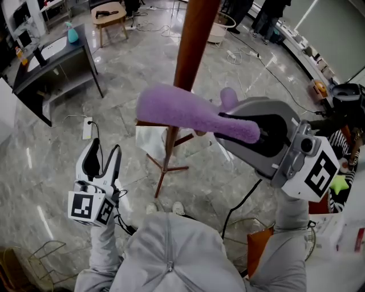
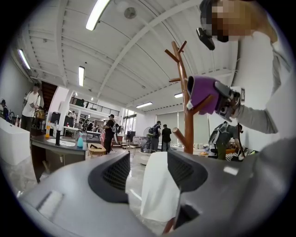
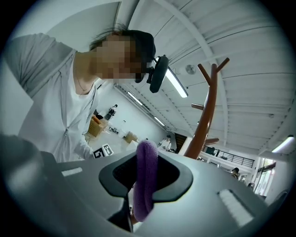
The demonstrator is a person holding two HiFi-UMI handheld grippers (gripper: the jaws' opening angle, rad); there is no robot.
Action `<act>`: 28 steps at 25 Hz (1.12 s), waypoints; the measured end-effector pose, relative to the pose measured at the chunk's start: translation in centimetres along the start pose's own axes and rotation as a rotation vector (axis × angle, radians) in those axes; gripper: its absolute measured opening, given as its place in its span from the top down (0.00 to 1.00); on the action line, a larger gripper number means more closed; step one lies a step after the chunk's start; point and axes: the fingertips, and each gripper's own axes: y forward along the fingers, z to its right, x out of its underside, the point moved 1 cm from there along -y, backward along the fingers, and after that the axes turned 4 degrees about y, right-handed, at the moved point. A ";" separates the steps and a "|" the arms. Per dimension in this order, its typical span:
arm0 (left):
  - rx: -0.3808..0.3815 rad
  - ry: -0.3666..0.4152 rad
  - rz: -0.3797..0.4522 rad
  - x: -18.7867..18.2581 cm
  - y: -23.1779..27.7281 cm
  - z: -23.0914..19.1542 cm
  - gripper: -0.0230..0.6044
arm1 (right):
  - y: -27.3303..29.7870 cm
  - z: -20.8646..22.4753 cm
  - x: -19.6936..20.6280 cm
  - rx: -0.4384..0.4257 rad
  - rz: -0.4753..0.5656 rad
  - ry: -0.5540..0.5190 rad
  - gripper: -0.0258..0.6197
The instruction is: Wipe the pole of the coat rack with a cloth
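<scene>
Head view. Right gripper (image 1: 239, 130): raised at the right, fingers closed on one end of a purple cloth (image 1: 182, 111). Rest of cloth stretched leftward across the front of the brown coat rack pole (image 1: 194, 51); contact with the pole not certain from here. Pole upright, feet spread on the grey marble floor (image 1: 228, 85). White sheet (image 1: 149, 140) hanging low on the rack, near the feet. Left gripper (image 1: 102, 162): low at the left, well apart from pole and cloth, fingers narrowly parted, nothing between them. Dark desk (image 1: 51, 57) and wooden stool (image 1: 108, 17) far off at upper left.

Left gripper view. Left gripper (image 2: 148, 178): jaws slightly apart, empty; white sheet (image 2: 159, 194) seen through the gap, beyond the tips. Pole (image 2: 187, 115) upright at centre right, pegs branching at its top. Cloth (image 2: 201, 95) bunched at the pole beside a peg, held there by the right gripper (image 2: 226, 102). Several people (image 2: 162, 136) standing in the background.

Right gripper view. Right gripper (image 3: 145, 173): jaws clamped on the cloth (image 3: 145, 185), a purple fold standing up between them. Pole (image 3: 206, 115) rising just right of the jaws.
</scene>
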 end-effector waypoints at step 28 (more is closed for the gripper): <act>0.078 0.041 -0.010 -0.7 1.4 3.3 0.53 | -11.3 -5.6 4.5 0.366 0.091 0.284 0.86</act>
